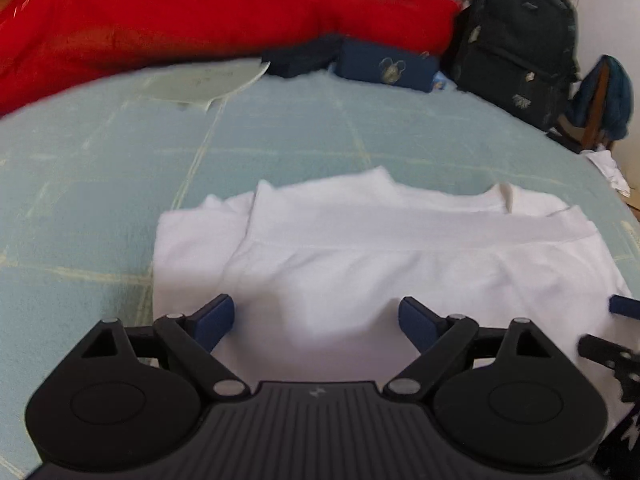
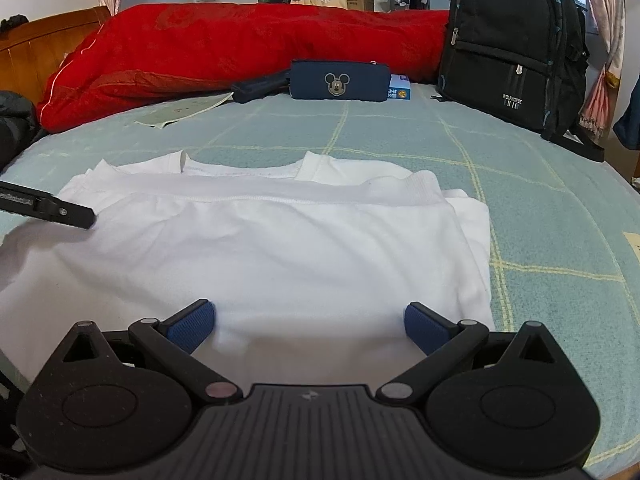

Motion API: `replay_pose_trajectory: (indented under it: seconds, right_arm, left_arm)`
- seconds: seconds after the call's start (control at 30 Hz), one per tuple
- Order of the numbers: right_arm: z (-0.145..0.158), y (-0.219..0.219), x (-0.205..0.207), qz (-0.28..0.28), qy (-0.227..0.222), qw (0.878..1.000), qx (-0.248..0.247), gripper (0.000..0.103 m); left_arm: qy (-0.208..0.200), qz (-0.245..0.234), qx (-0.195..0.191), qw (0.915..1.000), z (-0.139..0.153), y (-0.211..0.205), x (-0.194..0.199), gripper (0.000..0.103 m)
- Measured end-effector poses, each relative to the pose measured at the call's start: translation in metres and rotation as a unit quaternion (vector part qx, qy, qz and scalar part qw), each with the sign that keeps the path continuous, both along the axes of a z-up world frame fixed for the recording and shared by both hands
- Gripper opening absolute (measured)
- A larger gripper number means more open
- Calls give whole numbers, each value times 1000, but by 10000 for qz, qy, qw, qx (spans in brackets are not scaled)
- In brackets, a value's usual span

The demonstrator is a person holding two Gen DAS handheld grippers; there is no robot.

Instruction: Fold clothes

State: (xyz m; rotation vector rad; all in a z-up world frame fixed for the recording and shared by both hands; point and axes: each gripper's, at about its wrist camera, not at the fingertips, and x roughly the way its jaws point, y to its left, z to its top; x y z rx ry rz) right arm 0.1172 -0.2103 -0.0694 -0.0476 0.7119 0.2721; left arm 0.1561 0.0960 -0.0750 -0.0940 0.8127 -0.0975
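White shirt (image 2: pixel 256 240): folded, flat on pale green checked bedspread (image 2: pixel 540 208), centre of both frames, collar toward top

Left gripper (image 1: pixel 316 320): we note jaws spread wide, nothing between, lower centre over shirt's near edge

Right gripper (image 2: pixel 310 326): same, released, empty

Top of frame: red quilt (image 2: pixel 248 48), navy pouch (image 2: pixel 340 80) with mouse print; black backpack (image 2: pixel 512 44) upper right

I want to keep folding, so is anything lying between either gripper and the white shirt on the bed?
Nothing visible. The white shirt lies directly under the left gripper and the right gripper, both with jaws open. The pencil case and backpack sit well beyond it.
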Motion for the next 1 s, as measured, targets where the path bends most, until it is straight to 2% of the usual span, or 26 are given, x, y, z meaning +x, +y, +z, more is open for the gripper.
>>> replay_pose_trajectory:
  seconds: [0.1,0.23,0.33,0.4,0.5,0.6,0.67,0.8,0.87,1.0]
  right_arm:
    - [3,-3,-1,19,-23,10000,81,103]
    - [23,-24,3,-62,-260,9967,762,103]
    - [34,-39,12,-109,-341,9924,1175,103]
    - [34,-42,21,-101,-233,9911,1304,103]
    - [26,-42,28,-185,-43,9907,1349,103]
    - [11,-40,27,-324,186,9891,1422,103]
    - [8,-40,23,-352,171,9901,1348,103]
    - [13,-40,17,-310,179,9896,1393,103]
    - [15,-40,14,-286,183,9889,1449,103]
    - [15,-33,11,-202,219,9904,1348,103]
  left_arm:
    - [-191,-105,49,9998,14,-6,-13,90]
    - [-450,-198,-120,9987,30,-7,-32,91]
    - [-469,-187,-305,9983,29,-5,-35,91]
    - [-371,-255,-447,9980,23,-4,-33,91]
    - [-160,-175,-499,9985,9,-2,-28,91]
    - [-6,155,-214,9997,2,3,-25,91]
    - [-18,100,-317,9994,9,6,-24,91]
    - [-343,-169,-148,9992,27,5,-7,91]
    - [-283,-204,-302,9989,25,12,10,91]
    - [215,-54,-787,9966,-1,31,46,90]
